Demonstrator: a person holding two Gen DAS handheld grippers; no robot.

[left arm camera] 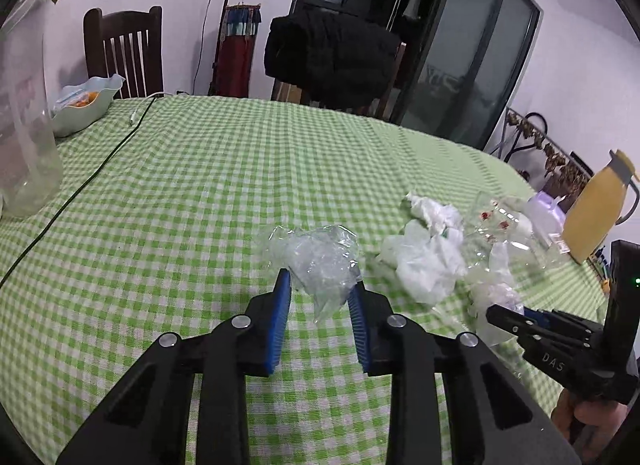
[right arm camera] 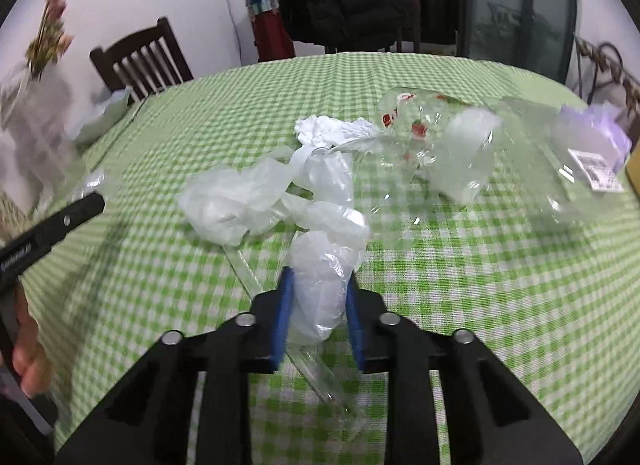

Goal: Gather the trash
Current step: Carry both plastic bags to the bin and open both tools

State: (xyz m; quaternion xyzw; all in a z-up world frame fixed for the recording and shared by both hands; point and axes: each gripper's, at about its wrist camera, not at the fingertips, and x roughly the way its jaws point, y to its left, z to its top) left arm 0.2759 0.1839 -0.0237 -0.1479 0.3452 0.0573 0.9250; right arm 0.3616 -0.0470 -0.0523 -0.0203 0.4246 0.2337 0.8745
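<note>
Right hand-held gripper [right arm camera: 318, 285] pinches plastic wrap [right arm camera: 320, 289], prob. lengthwise w/ fingers.

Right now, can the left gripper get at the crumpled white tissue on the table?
Probably not yet: the left gripper is already shut on a clear plastic wad. The white tissue lies unobstructed just right of it.

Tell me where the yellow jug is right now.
The yellow jug stands at the far right edge of the left wrist view, on the green checked tablecloth, just beyond the clear plastic wrapping with red spots.

Black left gripper [left arm camera: 320, 285], blue-lined jaws, silver screws; right gripper [right arm camera: 318, 285] alike
</note>
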